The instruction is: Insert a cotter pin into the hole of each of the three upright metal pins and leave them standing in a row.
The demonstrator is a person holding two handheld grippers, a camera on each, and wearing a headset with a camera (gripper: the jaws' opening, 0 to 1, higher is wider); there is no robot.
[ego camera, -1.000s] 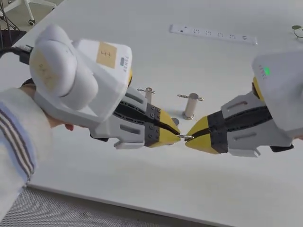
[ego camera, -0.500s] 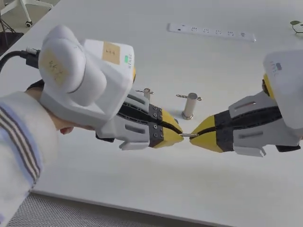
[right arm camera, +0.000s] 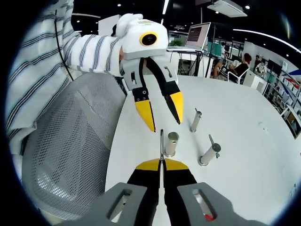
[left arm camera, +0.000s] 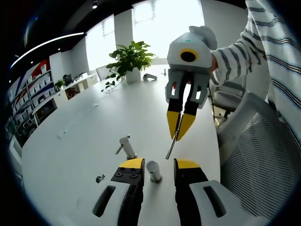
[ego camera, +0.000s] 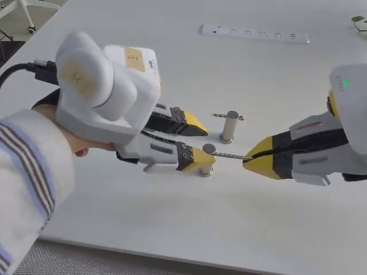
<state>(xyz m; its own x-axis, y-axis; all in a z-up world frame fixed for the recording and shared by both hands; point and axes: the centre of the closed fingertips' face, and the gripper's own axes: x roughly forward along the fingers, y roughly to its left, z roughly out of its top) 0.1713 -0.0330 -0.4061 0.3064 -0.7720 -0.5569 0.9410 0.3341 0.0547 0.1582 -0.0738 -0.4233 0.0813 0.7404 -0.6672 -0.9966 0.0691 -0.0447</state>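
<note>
L tool (ego camera: pixel 207 146) apart, astride metal pin (right arm camera: pixel 171 143) | R tool (ego camera: pixel 248 160) clamped on cotter pin (ego camera: pixel 229 155) | tabletop (ego camera: pixel 258 223) front edge near

White table (ego camera: pixel 143 223). White power strip (ego camera: pixel 252 33), lying flat at 12 o'clock in head view. Potted plant (left arm camera: pixel 128 60), 11 o'clock in left gripper view. Grey mesh chair (right arm camera: pixel 70 146), beside table.

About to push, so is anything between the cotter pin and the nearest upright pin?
Nothing visible: the cotter pin ends just short of the upright pin, which stands between the left gripper's open jaws.
</note>
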